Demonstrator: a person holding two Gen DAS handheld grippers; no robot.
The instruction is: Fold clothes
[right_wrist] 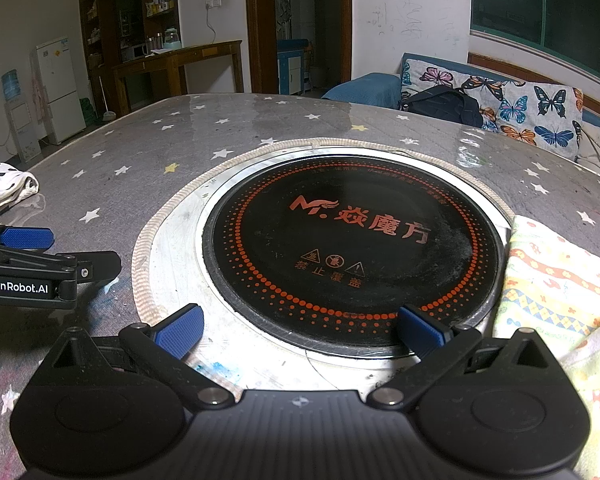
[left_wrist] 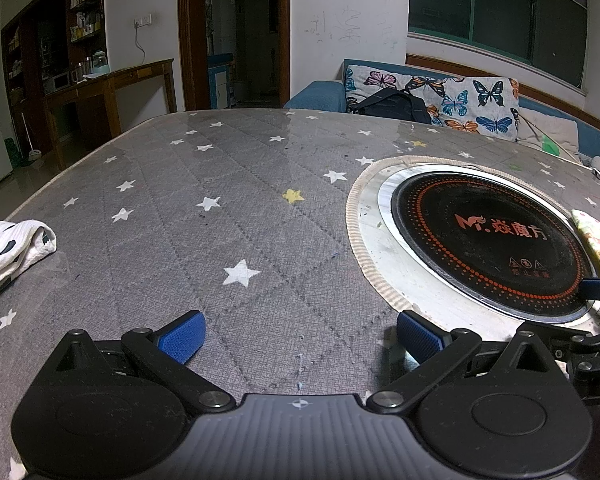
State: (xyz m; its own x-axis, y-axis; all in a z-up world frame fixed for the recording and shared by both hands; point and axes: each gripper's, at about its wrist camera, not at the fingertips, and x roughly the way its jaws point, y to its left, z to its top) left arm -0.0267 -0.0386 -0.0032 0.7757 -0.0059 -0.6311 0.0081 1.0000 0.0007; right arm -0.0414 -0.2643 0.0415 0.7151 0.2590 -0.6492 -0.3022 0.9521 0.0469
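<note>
Gripper (right_wrist: 300,332) agape, patterned cloth (right_wrist: 560,280) rumpled

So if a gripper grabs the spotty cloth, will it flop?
Probably, yes. The spotty cloth lies crumpled in soft folds, so it should droop from whichever corner is pinched. It looks thin and light, and would likely slide easily across the glossy table.

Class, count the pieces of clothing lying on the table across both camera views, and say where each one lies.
2. A white black-spotted garment lies at the table's left edge; a yellow patterned garment lies right of the round cooktop, overlapping its rim. More may lie out of view.
</note>
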